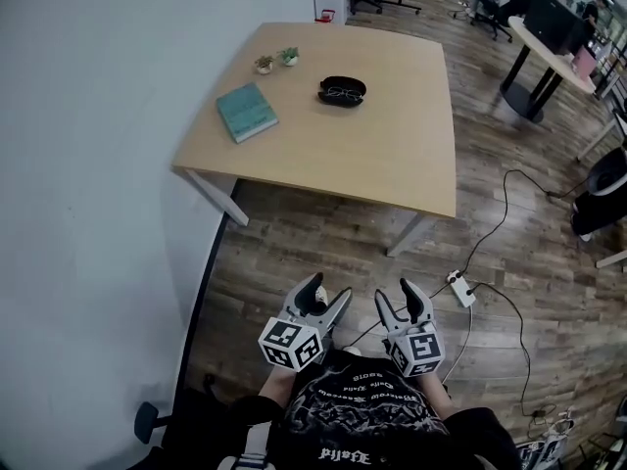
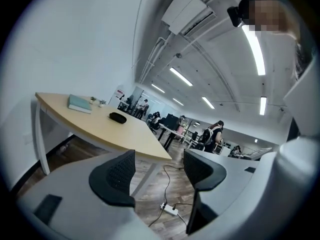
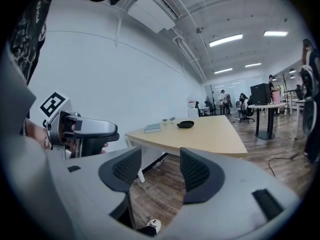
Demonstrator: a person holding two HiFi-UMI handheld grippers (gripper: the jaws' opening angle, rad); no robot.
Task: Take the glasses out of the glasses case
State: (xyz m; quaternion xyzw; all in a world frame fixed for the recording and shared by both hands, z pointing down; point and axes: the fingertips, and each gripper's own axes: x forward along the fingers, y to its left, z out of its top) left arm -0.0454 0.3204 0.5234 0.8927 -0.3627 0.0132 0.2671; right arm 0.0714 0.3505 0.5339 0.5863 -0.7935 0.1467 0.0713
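An open black glasses case (image 1: 342, 91) lies on the far part of a light wooden table (image 1: 382, 155), with the glasses resting inside it. The case shows small in the left gripper view (image 2: 118, 117) and in the right gripper view (image 3: 185, 124). Both grippers are held close to the person's body, well short of the table. My left gripper (image 1: 327, 299) stands open with nothing between its jaws. My right gripper (image 1: 402, 295) is open and empty too, beside the left one. In their own views the left gripper (image 2: 159, 170) and right gripper (image 3: 160, 169) point toward the table.
A teal book (image 1: 246, 112) and two small potted plants (image 1: 275, 60) sit left of the case. A white wall runs along the left. A power strip (image 1: 460, 289) and cables lie on the wooden floor at right. Office desks, chairs and people fill the background.
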